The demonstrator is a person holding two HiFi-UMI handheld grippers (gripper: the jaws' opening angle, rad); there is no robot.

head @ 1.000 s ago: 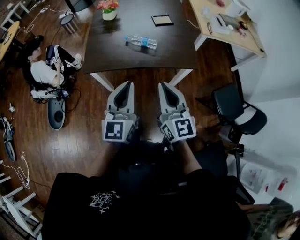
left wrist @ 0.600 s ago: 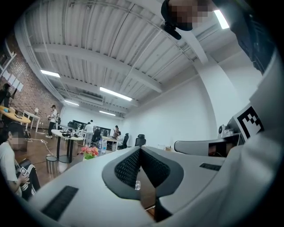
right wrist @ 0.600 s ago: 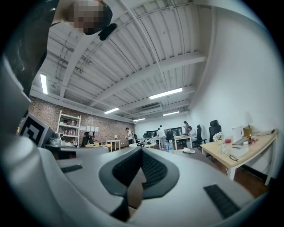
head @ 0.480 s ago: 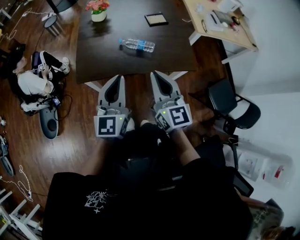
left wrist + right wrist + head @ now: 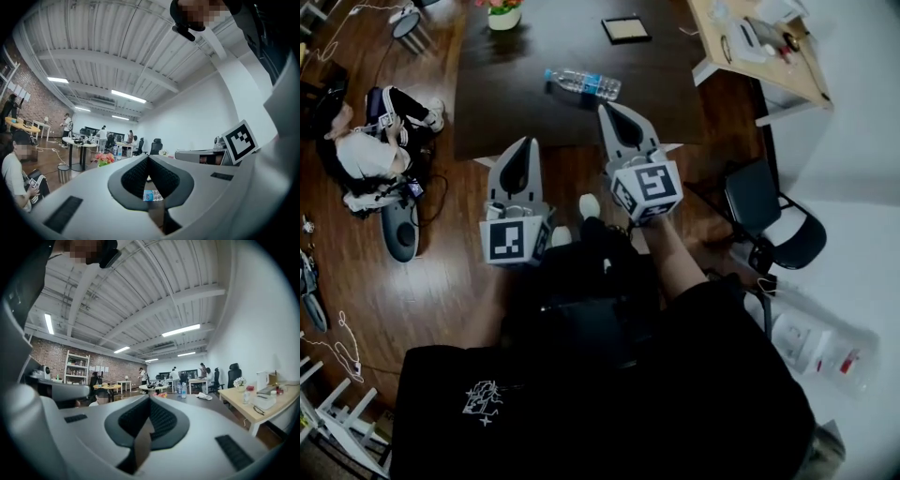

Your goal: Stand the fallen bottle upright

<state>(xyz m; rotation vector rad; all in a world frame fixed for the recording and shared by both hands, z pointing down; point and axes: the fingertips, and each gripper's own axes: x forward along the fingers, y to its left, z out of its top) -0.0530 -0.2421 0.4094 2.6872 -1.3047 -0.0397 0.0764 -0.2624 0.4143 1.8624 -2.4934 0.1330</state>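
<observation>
A clear water bottle [image 5: 583, 82] with a blue label lies on its side on the dark table [image 5: 525, 112], near the middle. Through the gap under the left gripper's jaws I glimpse the bottle [image 5: 152, 195] straight ahead. My left gripper [image 5: 525, 142] is shut and empty, its tip just short of the table's near edge. My right gripper [image 5: 607, 109] is also shut and empty, reaching over the near edge to a point just this side of the bottle. Each gripper view shows its jaws meeting at the tip, left gripper [image 5: 148, 157] and right gripper [image 5: 150, 397]. The right gripper view does not show the bottle.
A flower pot [image 5: 504, 14] and a black-framed flat object [image 5: 626, 30] sit at the table's far side. A light wooden desk [image 5: 759, 47] stands to the right, with a black office chair [image 5: 769, 220] nearer. A person [image 5: 370, 150] sits on the floor at the left.
Both grippers have moved forward towards the table. The right one went further and now reaches over the near edge; the bottle has not moved on the table.
</observation>
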